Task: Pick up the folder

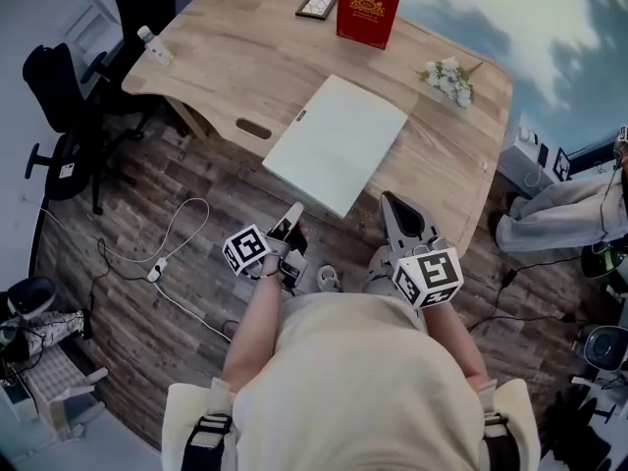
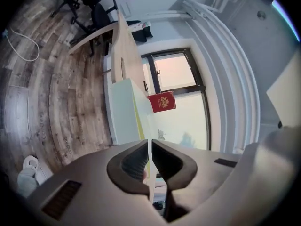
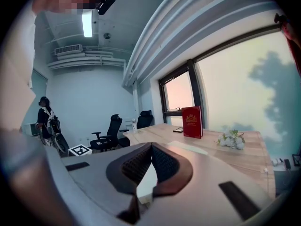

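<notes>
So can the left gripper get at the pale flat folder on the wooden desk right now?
Probably yes: nothing lies between the left gripper and the pale flat folder, whose near edge overhangs the wooden desk. Its jaws are shut, so they must open first.

The folder point(image 1: 336, 143) lies on the desk point(image 1: 245, 57), its 6 o'clock corner past the near edge. From it, the standing book point(image 1: 369, 8) is at 12 o'clock with the picture frame point(image 1: 316, 6) just left of it, the flowers point(image 1: 449, 78) at 2 o'clock, the bottle point(image 1: 155, 45) at 10 o'clock. The office chairs point(image 1: 59, 86) stand on the floor point(image 1: 118, 194) at 9 o'clock, left of the desk.
</notes>
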`<state>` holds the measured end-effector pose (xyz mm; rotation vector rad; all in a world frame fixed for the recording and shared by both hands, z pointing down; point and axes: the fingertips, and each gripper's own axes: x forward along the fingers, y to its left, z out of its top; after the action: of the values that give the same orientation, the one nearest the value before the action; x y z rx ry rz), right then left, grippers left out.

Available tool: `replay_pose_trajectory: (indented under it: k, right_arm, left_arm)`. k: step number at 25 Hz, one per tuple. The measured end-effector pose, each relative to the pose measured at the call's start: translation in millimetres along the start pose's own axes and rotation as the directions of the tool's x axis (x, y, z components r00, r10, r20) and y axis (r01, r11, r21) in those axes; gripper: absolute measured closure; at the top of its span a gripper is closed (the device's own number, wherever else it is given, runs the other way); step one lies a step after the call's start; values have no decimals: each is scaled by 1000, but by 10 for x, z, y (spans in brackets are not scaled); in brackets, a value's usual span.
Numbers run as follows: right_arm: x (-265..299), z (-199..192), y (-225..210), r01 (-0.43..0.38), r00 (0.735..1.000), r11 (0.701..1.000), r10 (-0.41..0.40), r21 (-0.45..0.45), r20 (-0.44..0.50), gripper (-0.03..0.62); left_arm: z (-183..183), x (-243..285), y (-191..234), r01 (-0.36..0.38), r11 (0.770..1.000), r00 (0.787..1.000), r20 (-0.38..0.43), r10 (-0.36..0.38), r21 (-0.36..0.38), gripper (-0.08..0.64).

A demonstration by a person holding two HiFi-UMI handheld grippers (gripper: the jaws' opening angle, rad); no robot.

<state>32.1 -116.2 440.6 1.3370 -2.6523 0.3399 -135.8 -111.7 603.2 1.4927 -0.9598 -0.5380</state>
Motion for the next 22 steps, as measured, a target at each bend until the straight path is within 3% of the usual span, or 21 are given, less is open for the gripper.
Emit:
replay_pose_trajectory:
  k: [2,7,14,22]
  right_arm:
    - [-26,-23,3,7,1000,1000,-7,3,-3,574]
    - [-66,-65,-28,15,1000,1000,-15,-2,-14,574]
    - [-101,-78,-169,34,999,999,-34,-2,-21,574]
    - [-89,-108,-264,36,999,999,-36,13,-31,574]
  left_arm:
    - [-29,32,34,56,997,998,2,-56,-52,538]
    - [-89,85,208,105,979,994,17,-104,-177,377]
    - [-38,198,385,125,966,991,83,-109,-227,195]
    - [-89,471,346,157,964,988,36,-152,-216,143]
